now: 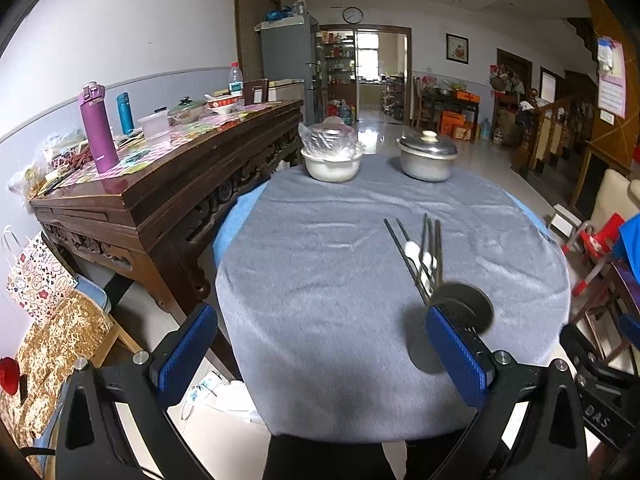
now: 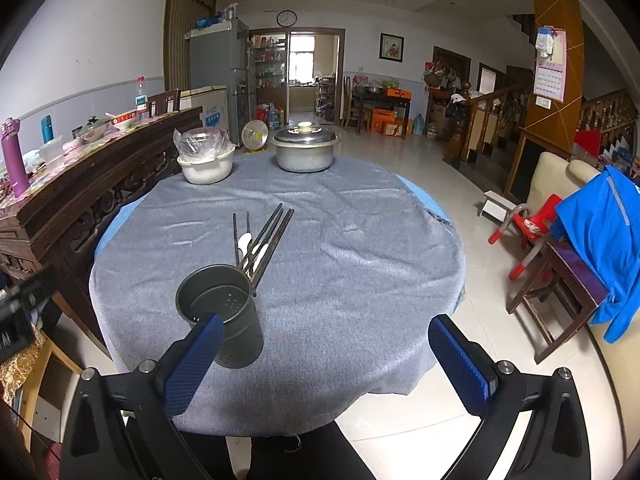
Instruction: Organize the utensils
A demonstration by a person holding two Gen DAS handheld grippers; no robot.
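Note:
A dark perforated utensil holder stands upright and empty on the grey tablecloth; it also shows in the left wrist view, partly behind my right finger pad. Several dark chopsticks and white spoons lie on the cloth just behind it, seen too in the left wrist view as chopsticks and spoons. My left gripper is open and empty above the near table edge. My right gripper is open and empty, its left pad just in front of the holder.
A white basin covered with plastic and a lidded metal pot stand at the table's far edge. A carved wooden sideboard with bottles and dishes stands left. A chair with a blue jacket is on the right.

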